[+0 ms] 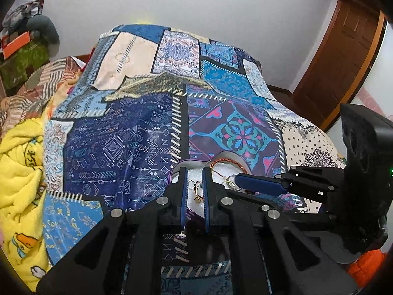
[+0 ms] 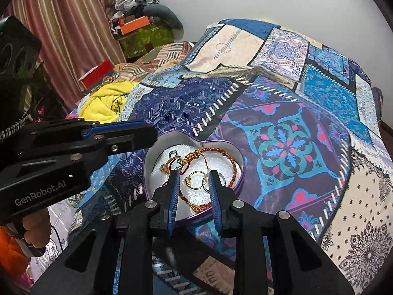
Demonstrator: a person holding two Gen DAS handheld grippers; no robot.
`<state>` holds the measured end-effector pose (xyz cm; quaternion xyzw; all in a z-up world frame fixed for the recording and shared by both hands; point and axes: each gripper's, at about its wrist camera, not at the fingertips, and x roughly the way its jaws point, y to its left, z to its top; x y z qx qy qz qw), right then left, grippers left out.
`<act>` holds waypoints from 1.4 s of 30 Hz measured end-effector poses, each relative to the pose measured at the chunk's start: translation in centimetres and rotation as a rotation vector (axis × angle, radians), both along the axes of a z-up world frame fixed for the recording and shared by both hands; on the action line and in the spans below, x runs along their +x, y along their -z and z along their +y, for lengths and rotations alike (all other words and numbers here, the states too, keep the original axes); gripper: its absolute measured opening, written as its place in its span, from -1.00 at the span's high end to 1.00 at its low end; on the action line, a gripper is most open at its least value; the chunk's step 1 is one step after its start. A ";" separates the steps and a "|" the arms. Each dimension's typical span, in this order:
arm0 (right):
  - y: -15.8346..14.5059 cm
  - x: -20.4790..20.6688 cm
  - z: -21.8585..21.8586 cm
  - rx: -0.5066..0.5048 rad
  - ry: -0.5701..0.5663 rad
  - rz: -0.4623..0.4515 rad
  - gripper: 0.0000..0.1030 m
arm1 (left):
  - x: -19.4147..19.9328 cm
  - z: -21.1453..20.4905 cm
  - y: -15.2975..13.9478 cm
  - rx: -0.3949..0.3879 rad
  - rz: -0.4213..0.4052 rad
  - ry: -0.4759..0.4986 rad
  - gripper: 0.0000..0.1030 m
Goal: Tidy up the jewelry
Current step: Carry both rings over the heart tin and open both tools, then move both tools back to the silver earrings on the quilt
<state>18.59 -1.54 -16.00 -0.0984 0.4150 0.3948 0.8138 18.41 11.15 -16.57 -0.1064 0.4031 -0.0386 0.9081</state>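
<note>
A purple heart-shaped tin with white padding lies on the patchwork bedspread. It holds a red-orange braided bracelet, gold rings and small rings. My right gripper hovers over the tin, open, its jaws either side of a gold ring. My left gripper is open and empty over the tin's left lobe, with rings between its jaws. The left gripper also shows in the right wrist view, above the tin's left edge. The right gripper shows in the left wrist view.
The patchwork bedspread covers the bed. A yellow blanket lies bunched at the left. Boxes and clothes are piled by the striped curtain. A wooden door stands at the right.
</note>
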 end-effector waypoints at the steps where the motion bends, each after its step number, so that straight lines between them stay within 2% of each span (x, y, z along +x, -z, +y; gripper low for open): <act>1: -0.3 -0.1 -0.2 0.005 0.005 -0.004 0.56 | -0.2 -0.1 -0.3 0.008 -0.004 -0.003 0.83; 8: -2.8 -1.0 -2.1 0.039 0.046 -0.042 0.55 | -1.7 -1.0 -2.3 0.052 -0.033 -0.013 0.73; 15: -4.9 -2.1 -5.0 0.061 0.104 -0.089 0.51 | -3.4 -2.3 -4.4 0.087 -0.057 -0.020 0.71; 18: -5.5 -2.4 -6.8 0.071 0.146 -0.108 0.19 | -4.2 -3.1 -5.2 0.100 -0.070 -0.022 0.39; 19: -5.7 -2.5 -7.4 0.077 0.160 -0.115 0.15 | -4.4 -3.4 -5.5 0.105 -0.076 -0.024 0.29; 24: -5.9 -2.4 -10.7 0.079 0.224 -0.111 0.15 | -5.3 -5.3 -6.2 0.121 -0.084 -0.006 0.17; 34: -4.4 -1.5 -15.9 0.055 0.323 -0.075 0.15 | -4.2 -9.2 -4.9 0.117 -0.047 0.053 0.15; 42: -2.0 -0.3 -18.8 0.029 0.376 -0.007 0.15 | -2.1 -12.2 -1.6 0.090 0.038 0.108 0.15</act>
